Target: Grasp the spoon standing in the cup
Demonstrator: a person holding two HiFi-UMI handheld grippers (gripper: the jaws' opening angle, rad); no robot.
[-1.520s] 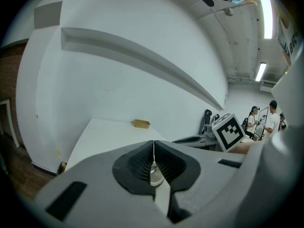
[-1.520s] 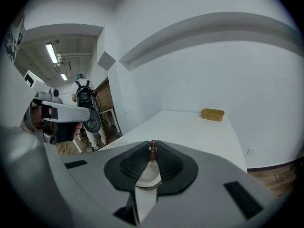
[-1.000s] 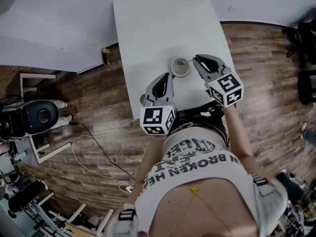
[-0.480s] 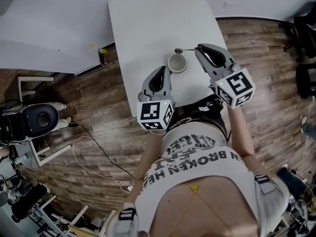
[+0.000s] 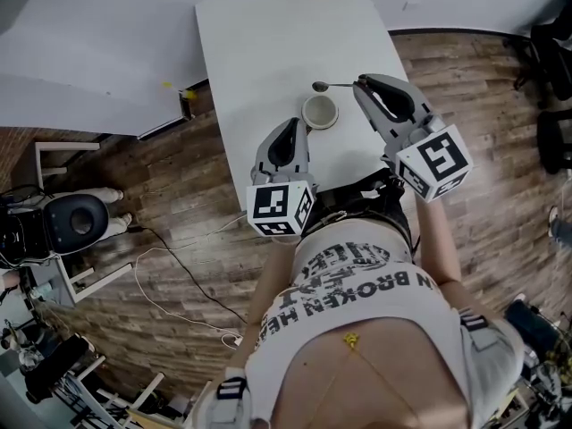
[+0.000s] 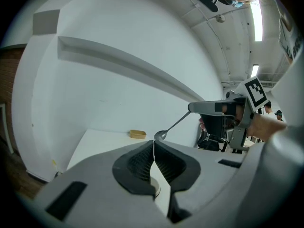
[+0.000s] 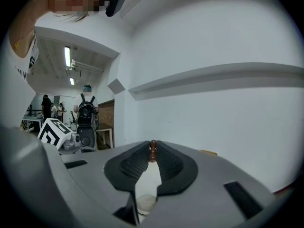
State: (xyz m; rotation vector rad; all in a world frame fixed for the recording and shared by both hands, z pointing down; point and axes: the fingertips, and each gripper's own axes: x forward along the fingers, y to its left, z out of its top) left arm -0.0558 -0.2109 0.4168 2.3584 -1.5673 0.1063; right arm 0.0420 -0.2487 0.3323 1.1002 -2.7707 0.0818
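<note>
Right gripper (image 5: 359,84): You are squeezing the two jaws tight on the very end of the spoon's handle. The brown tip is poking out between the pads.

Spoon (image 5: 332,85): It is hanging in the air, sticking out sideways from the jaws. Its round end is pointing toward your left side. It is near the cup but is not touching it.

Cup (image 5: 320,112): It is sitting upright on the white table (image 5: 259,52), between your two grippers.

Left gripper (image 5: 294,127): Its jaws are pressing together with nothing in them. It is waiting just beside the cup, on your side of it.

Doing it well: You are holding only the tip of the handle, so the spoon may wobble or droop. Keep squeezing and move slowly. Keep the handle flat so the spoon is not slipping. Keep the left gripper out of the way.

What is different: One second ago the spoon was standing in the cup with the right gripper at its handle. Now the spoon is out and the right gripper is sitting higher. The cup and the left gripper are staying where they were.
</note>
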